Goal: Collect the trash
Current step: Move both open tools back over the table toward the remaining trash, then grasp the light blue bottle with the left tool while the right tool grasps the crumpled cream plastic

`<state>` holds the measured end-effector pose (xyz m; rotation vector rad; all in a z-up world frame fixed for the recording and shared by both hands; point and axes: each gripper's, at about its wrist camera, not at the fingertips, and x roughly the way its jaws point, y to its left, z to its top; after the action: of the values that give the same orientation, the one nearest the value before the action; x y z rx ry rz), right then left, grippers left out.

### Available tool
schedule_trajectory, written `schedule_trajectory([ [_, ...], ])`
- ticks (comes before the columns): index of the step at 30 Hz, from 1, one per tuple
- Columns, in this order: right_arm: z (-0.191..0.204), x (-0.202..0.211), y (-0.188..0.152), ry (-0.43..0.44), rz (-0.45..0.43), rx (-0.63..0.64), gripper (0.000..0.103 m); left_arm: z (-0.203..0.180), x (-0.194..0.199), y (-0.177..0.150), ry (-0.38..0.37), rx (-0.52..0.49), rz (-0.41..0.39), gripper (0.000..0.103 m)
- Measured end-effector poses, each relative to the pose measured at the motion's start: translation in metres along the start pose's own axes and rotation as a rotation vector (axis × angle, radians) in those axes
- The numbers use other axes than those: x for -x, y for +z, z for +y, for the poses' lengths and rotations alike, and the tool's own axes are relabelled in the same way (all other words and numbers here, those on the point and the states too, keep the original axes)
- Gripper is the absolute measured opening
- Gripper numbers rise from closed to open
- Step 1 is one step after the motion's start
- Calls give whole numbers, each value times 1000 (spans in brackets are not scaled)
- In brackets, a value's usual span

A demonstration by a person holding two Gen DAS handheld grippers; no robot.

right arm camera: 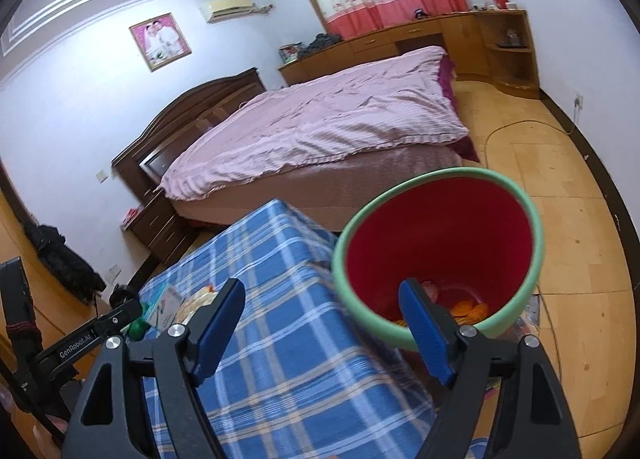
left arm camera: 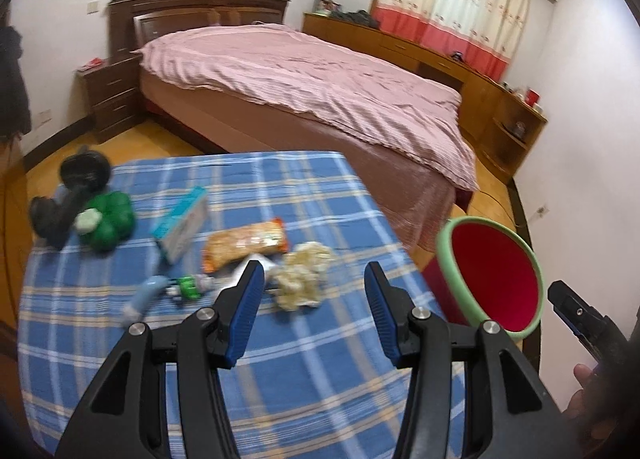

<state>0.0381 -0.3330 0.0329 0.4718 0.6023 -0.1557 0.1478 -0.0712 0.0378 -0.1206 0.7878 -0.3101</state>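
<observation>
Trash lies on a table with a blue plaid cloth [left arm camera: 304,379]: a crumpled paper wad [left arm camera: 302,279], an orange snack wrapper [left arm camera: 246,245], a teal carton [left arm camera: 182,225] and a small blue tube [left arm camera: 144,297]. My left gripper [left arm camera: 313,271] hovers over the cloth just in front of the wad, open and empty. A red bin with a green rim [left arm camera: 448,243] stands off the table's right edge. My right gripper [right arm camera: 322,287] is open and empty, between the table corner and the bin [right arm camera: 440,235]. Orange scraps [right arm camera: 468,307] lie in the bin's bottom.
A green lumpy object [left arm camera: 110,221] and a black dumbbell [left arm camera: 70,187] sit at the table's far left. A bed with a pink cover [left arm camera: 304,83] stands behind the table. Wooden floor [right arm camera: 568,243] surrounds the bin, with cabinets [right arm camera: 500,47] along the far wall.
</observation>
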Motion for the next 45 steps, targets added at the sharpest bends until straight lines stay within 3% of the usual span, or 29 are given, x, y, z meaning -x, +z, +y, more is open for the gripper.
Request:
schedule_trajectory([
  [18, 76, -45, -25, 90, 115, 93, 83, 116, 3, -15, 198, 108, 38, 52],
  [29, 87, -73, -35, 77, 168, 107, 83, 145, -44, -29, 221, 130, 132, 52],
  [37, 88, -90, -40, 54, 202, 110, 83, 148, -77, -34, 218, 88, 205, 52],
  [45, 95, -106, -44, 45, 231, 127, 83, 153, -90, -37, 214, 83, 218, 49],
])
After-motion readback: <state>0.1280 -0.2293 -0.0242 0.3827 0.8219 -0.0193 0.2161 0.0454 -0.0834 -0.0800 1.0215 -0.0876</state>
